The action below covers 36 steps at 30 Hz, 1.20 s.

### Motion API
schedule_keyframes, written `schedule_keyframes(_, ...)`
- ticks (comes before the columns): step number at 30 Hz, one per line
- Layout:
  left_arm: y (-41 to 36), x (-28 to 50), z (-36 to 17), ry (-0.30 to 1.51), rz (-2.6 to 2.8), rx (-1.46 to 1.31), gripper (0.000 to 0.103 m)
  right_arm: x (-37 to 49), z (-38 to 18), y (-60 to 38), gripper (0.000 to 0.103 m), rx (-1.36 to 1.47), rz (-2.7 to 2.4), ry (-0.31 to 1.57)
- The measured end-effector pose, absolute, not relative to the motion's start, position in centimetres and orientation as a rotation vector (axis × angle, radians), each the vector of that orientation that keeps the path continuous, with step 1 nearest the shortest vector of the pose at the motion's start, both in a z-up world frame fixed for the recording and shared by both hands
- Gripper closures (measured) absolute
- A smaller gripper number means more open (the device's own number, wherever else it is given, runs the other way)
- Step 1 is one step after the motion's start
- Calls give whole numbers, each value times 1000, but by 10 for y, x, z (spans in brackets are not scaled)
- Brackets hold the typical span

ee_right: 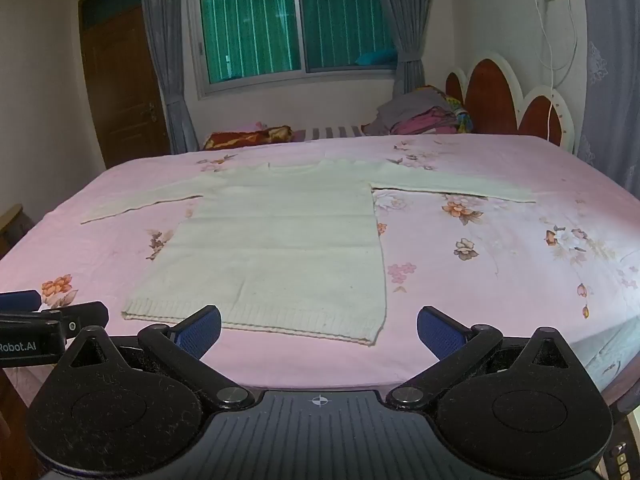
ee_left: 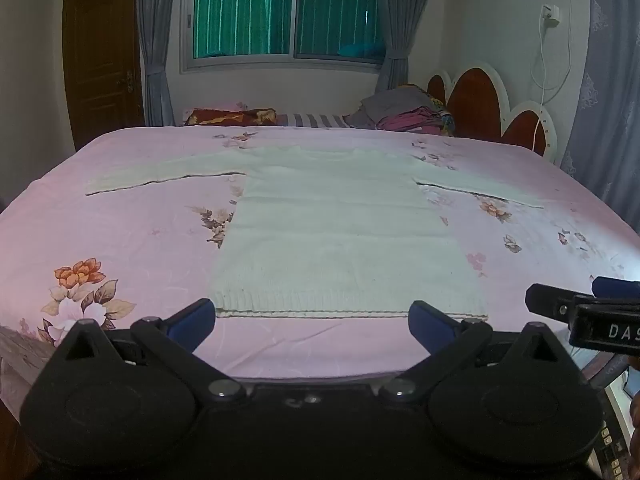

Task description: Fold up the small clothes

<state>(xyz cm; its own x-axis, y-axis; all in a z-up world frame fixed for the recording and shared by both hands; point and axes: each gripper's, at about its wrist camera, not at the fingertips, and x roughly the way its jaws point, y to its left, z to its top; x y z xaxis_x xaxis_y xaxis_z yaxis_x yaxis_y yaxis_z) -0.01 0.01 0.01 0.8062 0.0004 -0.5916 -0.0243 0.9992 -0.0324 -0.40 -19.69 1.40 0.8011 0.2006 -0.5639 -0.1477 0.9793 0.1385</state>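
Left wrist view shows us a cream knitted long-sleeved sweater [ee_left: 336,236] spread flat on the pink floral bedsheet [ee_left: 132,240], ribbed hem [ee_left: 348,307] toward us, neckline toward the window, both sleeves stretched out sideways. Its long axis runs away from us, and the hem lies just ahead of our left gripper [ee_left: 312,322], which hangs wide open and empty, centred on that edge. In the right wrist view our right gripper [ee_right: 319,330], also spread open with nothing between its blue pads [ee_right: 200,330], sits near the hem's right corner [ee_right: 374,340]; the left one shows at that frame's left margin. We judge each gripper nearer its own side's sleeve. Fisheye bending blurs the far cuffs, and the neckline's detail is hard to make out. A heap of coloured clothes [ee_left: 404,114] rests by the headboard, well apart.
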Motion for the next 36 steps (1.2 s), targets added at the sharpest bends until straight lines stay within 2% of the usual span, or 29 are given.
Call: schedule_keyframes(36,-3,2,1,604,19,-7,1,-2,18,-199,0,94,194,612)
